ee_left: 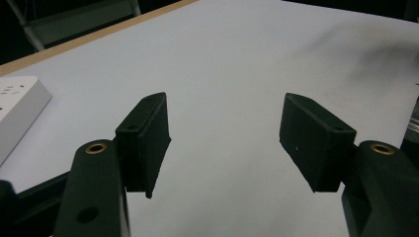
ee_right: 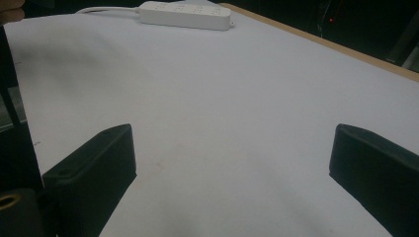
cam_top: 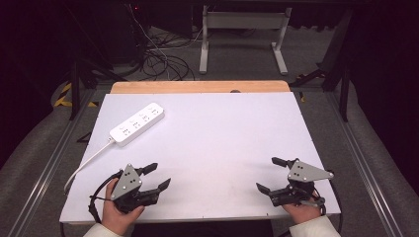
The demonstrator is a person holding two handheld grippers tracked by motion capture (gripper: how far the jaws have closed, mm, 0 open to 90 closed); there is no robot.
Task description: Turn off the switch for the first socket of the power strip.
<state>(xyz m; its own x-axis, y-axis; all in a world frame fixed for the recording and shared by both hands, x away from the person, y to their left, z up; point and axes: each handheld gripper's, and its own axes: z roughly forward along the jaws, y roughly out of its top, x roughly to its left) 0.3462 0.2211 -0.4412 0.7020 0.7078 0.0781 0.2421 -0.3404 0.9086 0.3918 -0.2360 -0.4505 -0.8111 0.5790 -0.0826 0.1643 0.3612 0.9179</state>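
A white power strip lies at the back left of the white table top, its white cable running off the left edge. The strip's end appears at the left of the left gripper view, and the whole strip lies far off in the right gripper view. My left gripper rests near the front left edge, open, with nothing between its jaws. My right gripper sits near the front right edge, also open and empty. Both point toward the table's middle.
A wooden strip borders the table's far edge. Beyond it stand a white frame's legs and tangled cables on the floor. Metal rails run along both sides of the table.
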